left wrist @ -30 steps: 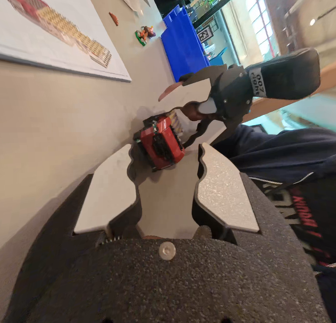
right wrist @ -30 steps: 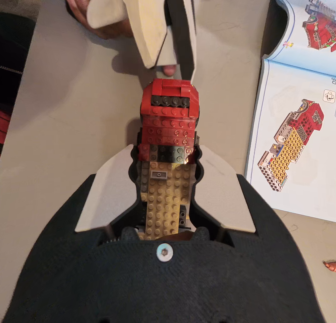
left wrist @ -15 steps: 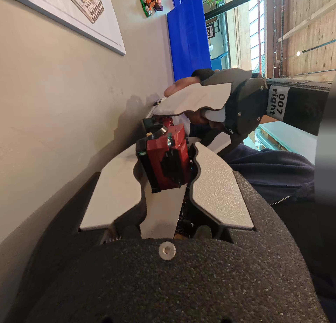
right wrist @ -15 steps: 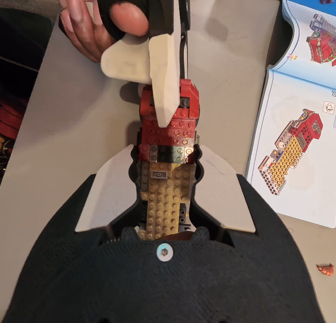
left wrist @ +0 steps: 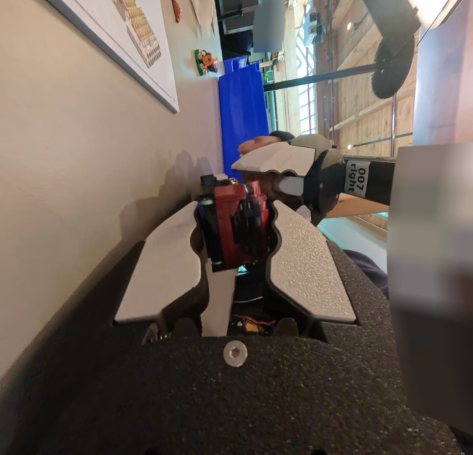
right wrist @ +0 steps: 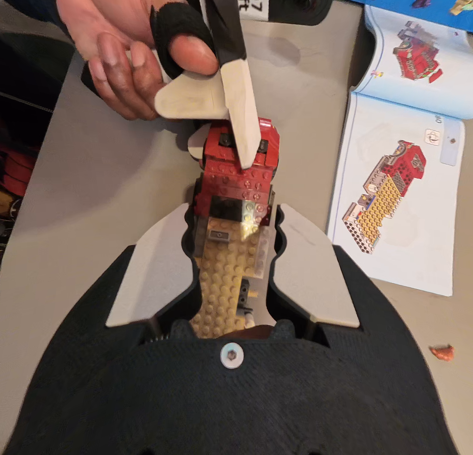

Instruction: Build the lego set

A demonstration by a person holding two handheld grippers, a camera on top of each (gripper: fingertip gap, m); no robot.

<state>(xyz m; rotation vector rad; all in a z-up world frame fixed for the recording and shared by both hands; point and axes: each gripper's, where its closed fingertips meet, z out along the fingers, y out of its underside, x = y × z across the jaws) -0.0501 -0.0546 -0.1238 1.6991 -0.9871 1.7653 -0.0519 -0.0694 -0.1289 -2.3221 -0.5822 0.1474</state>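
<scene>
- Left gripper (left wrist: 234, 207): jaws part-closed around the red front block of the brick model (right wrist: 238, 186). In its own view both pads look to sit against the block's sides; I read that as gripping it.
- Left fingers (right wrist: 243, 125) come in end-on from the far end of the model; the upper one lies over the red roof, the lower one (right wrist: 195, 145) shows just beside the block's left flank.
- A hand (right wrist: 122, 58) with a black finger sleeve works that gripper, just beyond the model.
- Model's long axis runs straight out from my right fingers toward the left gripper: tan studded plate nearest, black and grey bricks midway, dark red stepped block at the far end.
- Right gripper (right wrist: 233, 209): jaws medium-wide, model's tan-to-red midsection between the pads. Left pad touches it; right side shows a thin gap, so I can't confirm a clamp.
- Model sits above the grey table (right wrist: 102, 186), spanning both grippers.
- Right of my right fingers: open instruction booklet (right wrist: 399, 250), flat on the table, well apart.
- Farther right, near the gripper body: small orange-brown piece (right wrist: 441, 351).
</scene>
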